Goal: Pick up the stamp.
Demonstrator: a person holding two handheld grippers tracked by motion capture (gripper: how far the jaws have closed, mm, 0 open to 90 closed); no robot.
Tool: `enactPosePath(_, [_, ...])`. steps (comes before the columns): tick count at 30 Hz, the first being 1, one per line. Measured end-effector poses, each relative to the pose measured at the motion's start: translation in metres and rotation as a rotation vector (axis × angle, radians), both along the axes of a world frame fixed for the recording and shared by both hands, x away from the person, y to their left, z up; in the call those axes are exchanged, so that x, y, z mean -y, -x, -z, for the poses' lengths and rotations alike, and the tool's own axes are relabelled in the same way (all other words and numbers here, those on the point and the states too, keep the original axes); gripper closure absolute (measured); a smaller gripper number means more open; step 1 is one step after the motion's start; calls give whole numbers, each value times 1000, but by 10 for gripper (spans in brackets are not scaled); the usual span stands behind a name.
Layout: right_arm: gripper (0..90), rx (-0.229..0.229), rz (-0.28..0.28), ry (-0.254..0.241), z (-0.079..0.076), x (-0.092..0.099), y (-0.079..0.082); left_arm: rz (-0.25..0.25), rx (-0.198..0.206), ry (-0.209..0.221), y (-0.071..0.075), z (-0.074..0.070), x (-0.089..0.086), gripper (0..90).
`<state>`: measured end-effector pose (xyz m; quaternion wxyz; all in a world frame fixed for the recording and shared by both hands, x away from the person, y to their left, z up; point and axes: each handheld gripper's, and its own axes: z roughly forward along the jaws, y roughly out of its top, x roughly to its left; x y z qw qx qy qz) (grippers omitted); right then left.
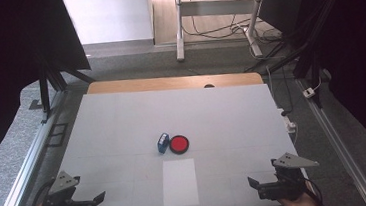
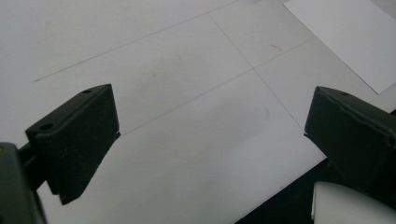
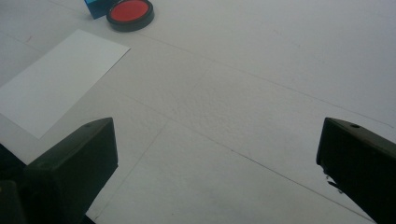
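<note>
The left tool (image 1: 95, 203) sits at the near left corner of the worktop (image 1: 122, 118), its jaws spread wide with nothing between them; in the left gripper view they frame bare white worktop. The right tool (image 1: 256, 187) sits at the near right corner, its jaws just as wide and holding nothing. Both are well apart from the things in the middle.

A round black tin (image 1: 179, 144) lies at the middle of the worktop, open on top and showing a red pad inside. A small blue block (image 1: 163, 143) stands just beside it on its left, perhaps touching; what it is cannot be made out, and the right gripper view cuts it off at the top edge. A white sheet of paper (image 1: 179, 182) lies flat near the front edge, between the two tools.

The person's hands are cut off by the bottom edge of the high view.
</note>
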<state>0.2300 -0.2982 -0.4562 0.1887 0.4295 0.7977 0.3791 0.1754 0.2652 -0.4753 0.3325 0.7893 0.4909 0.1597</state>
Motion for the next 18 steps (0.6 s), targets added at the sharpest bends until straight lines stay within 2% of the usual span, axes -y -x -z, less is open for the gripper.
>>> enactPosePath(3, [0,-5,1,-11,0,1,0,6,1,0,0,0,1,29])
enactPosePath(7, [0,-25,-17,-32,0,0,0,22,-21,-5,-3,1,2,22])
enactPosePath(15, [0,-39,-37,-36,0,0,-1,39,-39,-16,-4,2,3,20])
enactPosePath(18, [0,-42,-42,-39,1,0,-1,36,-37,6,-4,2,1,11])
